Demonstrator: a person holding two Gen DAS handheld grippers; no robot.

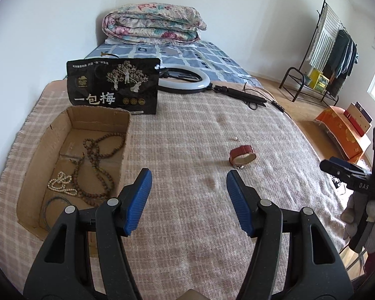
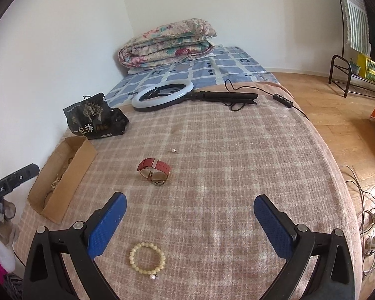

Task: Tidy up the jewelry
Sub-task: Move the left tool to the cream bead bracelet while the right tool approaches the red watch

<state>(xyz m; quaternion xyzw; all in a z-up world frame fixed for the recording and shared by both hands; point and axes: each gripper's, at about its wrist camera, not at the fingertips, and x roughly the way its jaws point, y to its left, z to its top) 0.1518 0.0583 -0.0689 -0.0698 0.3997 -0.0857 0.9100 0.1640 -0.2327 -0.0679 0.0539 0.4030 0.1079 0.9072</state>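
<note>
A cardboard box (image 1: pixel 62 125) lies at the left of the blanket; it holds brown bead necklaces (image 1: pixel 95 165), a white pearl strand (image 1: pixel 60 183) and a thin blue ring. The box also shows in the right wrist view (image 2: pixel 72 172). A red-strapped watch (image 1: pixel 243 154) (image 2: pixel 154 170) lies on the blanket, with a small pearl (image 1: pixel 236 138) (image 2: pixel 173 150) beyond it. A cream bead bracelet (image 2: pixel 147 256) lies between my right gripper's fingers. My left gripper (image 1: pixel 188 180) is open and empty beside the box. My right gripper (image 2: pixel 190 202) is open and empty above the bracelet.
A black snack bag (image 1: pixel 113 86) stands behind the box. A ring light (image 1: pixel 185 81) with stand and cable lies at the far end of the blanket. A folded quilt (image 1: pixel 152 23) sits on the bed. Floor, a clothes rack (image 1: pixel 325 57) and an orange box (image 1: pixel 342 130) lie to the right.
</note>
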